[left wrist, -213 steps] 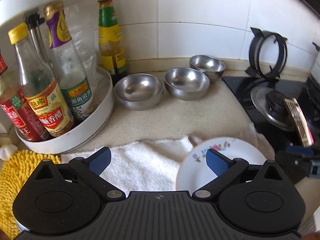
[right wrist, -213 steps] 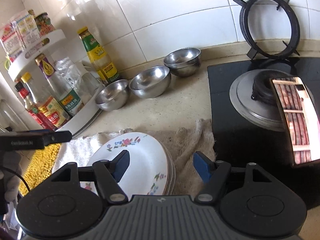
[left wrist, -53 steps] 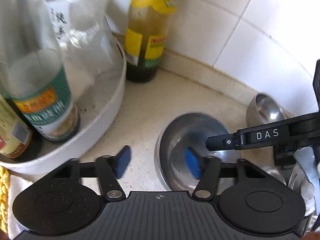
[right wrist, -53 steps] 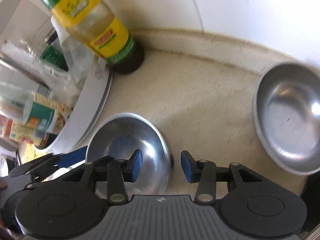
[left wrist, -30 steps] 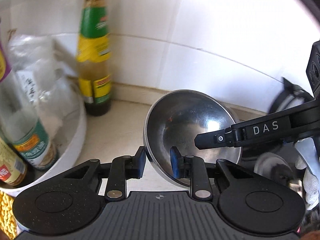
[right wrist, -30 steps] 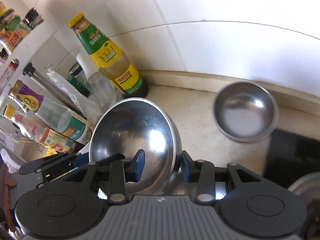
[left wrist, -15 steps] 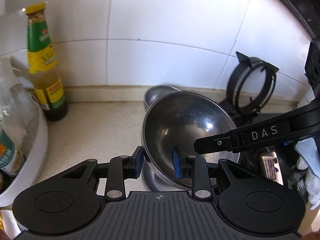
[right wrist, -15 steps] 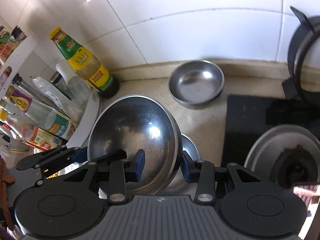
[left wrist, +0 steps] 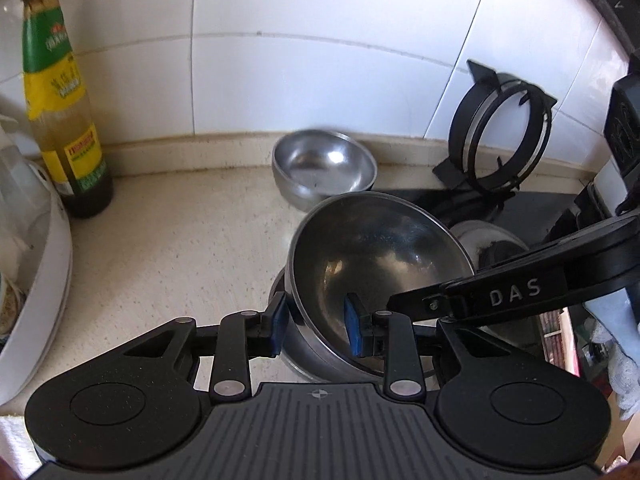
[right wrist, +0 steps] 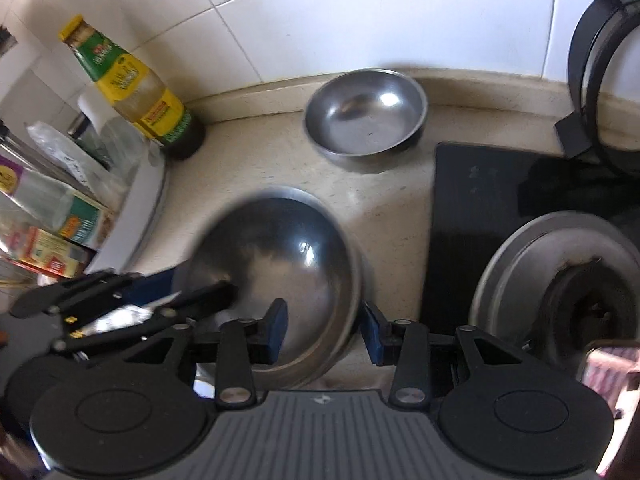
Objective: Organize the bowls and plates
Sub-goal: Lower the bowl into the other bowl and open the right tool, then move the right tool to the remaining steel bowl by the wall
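Right now the steel bowl (left wrist: 380, 256), a round, thin-walled, mirror-smooth dish with a fine rolled rim, sits tilted over a second steel bowl (left wrist: 298, 348) of the same make. That lower bowl stands on the worktop (left wrist: 180, 240), and only its curved outer wall and a crescent of rim show beneath.

The left gripper (left wrist: 316, 326) straddles the near rim of the tilted bowl. One blue finger pad lies against the outside wall and the other inside the hollow, so the fingers are nearly closed and pinch the metal between them.

The right gripper (right wrist: 324, 330) straddles the rim on the opposite side, one pad inside and one outside. Its fingers have just been easing apart with the rim between them. They stand narrow, and I cannot tell whether the pads press on the steel.

Behind, a third steel bowl (left wrist: 324, 168) rests upright and alone, close to the wall, clear of the pair.

The worktop is pale speckled stone, matte and slightly grainy, meeting glossy white wall tiles (left wrist: 320, 60). To the left stands a tall glass sauce bottle (left wrist: 60, 100) with a yellow cap and green-and-yellow label, beside a round white plastic rack (left wrist: 48, 280) holding more bottles. To the right lies a black glass hob (right wrist: 472, 208) with a round metal burner (right wrist: 580, 304), and a black ring-shaped pan support (left wrist: 504, 132) leans against the tiles.
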The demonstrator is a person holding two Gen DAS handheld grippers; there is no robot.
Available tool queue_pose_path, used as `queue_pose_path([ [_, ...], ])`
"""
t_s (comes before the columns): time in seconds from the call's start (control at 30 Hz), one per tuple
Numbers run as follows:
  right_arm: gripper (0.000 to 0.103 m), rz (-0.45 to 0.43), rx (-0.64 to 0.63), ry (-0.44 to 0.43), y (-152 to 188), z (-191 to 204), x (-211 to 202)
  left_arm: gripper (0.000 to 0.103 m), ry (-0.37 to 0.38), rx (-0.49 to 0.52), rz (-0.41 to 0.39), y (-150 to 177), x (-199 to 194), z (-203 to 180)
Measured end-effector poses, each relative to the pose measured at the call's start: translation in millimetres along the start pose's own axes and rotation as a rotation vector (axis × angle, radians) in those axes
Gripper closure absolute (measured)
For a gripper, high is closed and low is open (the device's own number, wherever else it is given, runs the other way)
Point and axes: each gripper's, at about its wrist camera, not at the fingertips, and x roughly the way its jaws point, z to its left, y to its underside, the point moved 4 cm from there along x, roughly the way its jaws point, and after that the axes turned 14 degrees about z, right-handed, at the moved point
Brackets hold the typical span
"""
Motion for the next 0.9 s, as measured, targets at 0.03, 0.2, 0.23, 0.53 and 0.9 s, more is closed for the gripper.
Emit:
queue_pose_path([
  [0.03, 0.049, -0.006, 0.001, 0.016, -0.4, -2.9, -1.5, 0.066, -0.015, -0.004, -0.002, 0.2, 1.4, 2.8],
  [0.2, 0.046, -0.023, 0.033, 0.005, -3.2, -17.2, -7.5, 0.066, -0.037, -0.023, -0.014, -2.1, -0.5, 12.7],
  [0.23, 0.046, -0.023, 0.036, -0.001, -3.4, -18.1, -7.7, 0.066, -0.040, -0.022, -0.017, -2.6, -1.4, 12.9],
  [0.53, 0.046, -0.033, 0.020, -0.022, -6.1, -12.1, -12.5, 0.064, -0.056, -0.001, -0.030, -4.3, -6.2, 7.7],
  [0.9, 0.045, -0.052, 0.028, -0.020, -14.7, -14.5, -17.8, 0.040, -0.145, 0.048, -0.060, -12.0, -14.4, 5.0],
])
